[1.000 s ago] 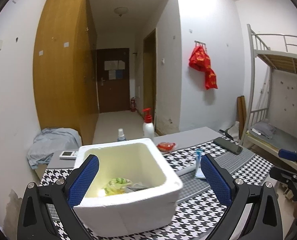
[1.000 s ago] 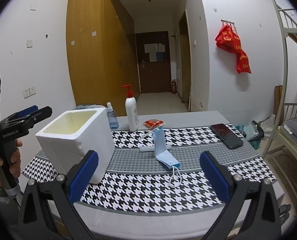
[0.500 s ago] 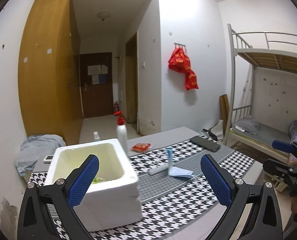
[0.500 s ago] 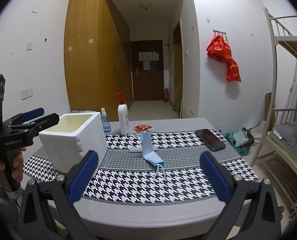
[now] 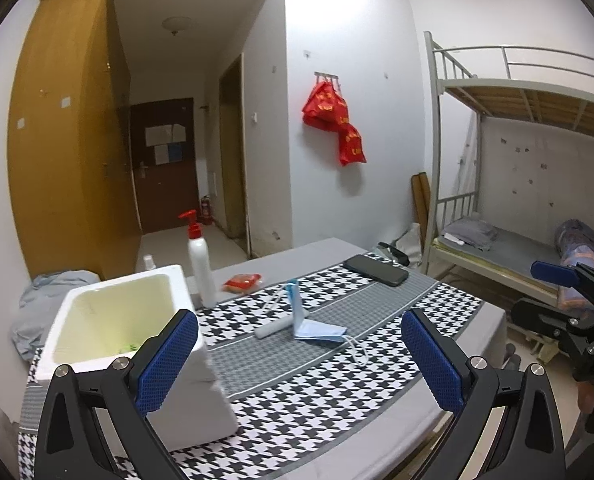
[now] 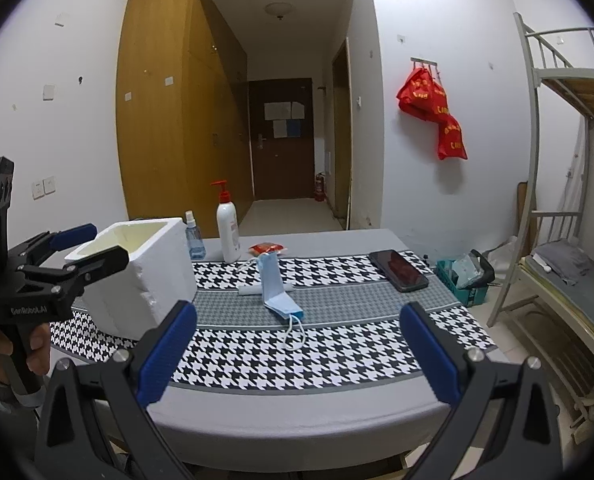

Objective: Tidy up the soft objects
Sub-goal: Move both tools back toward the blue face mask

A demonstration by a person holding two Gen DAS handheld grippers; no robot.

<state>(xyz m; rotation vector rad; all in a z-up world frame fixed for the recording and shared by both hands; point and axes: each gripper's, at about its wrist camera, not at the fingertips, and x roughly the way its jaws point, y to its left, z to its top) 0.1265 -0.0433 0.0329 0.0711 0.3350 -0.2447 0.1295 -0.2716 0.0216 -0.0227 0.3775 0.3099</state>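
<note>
Matt foam, woven cloth and glossy plastic around the white foam box

The white foam box (image 6: 149,268) looks rough and crumbly at its front corner, its inside smooth and cream. Under it, the black-and-white houndstooth cloth (image 6: 317,344) is matt and woven. Right of the box, the white pump bottle with a red top (image 6: 227,228) is smooth, shiny plastic; the pale blue face mask (image 6: 277,292) looks like soft paper-like fabric; the black phone (image 6: 399,270) has a glossy screen.

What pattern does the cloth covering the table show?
A black-and-white houndstooth pattern with plain grey bands on the table cloth, clearest in the right wrist view.
</note>
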